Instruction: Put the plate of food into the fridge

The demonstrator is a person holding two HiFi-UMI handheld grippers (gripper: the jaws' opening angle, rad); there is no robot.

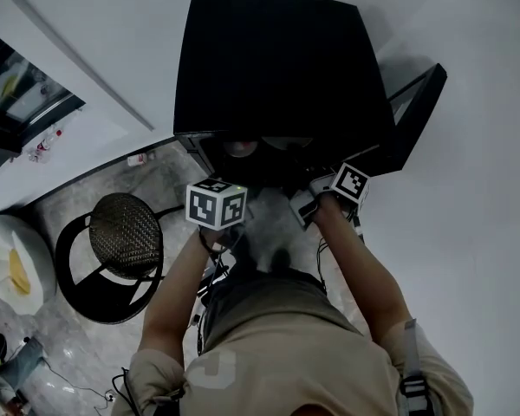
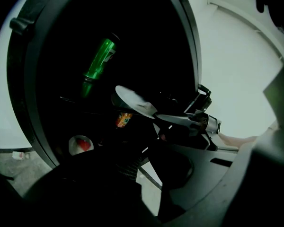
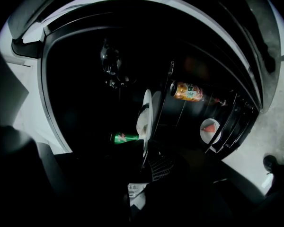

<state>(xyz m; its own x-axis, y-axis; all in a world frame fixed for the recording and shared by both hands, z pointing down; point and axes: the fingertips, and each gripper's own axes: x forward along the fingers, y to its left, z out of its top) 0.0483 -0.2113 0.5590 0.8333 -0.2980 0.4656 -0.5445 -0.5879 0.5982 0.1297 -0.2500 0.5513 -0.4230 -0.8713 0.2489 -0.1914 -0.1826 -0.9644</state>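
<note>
The right tool (image 3: 146,151) is clamped on the rim of the plate (image 3: 145,113), holding it inside the open black fridge (image 1: 277,68). Inside are a green can (image 2: 98,60), an orange can (image 3: 188,91) and a small bowl (image 3: 209,129) of something red. The left tool (image 2: 151,181) gapes empty.
</note>
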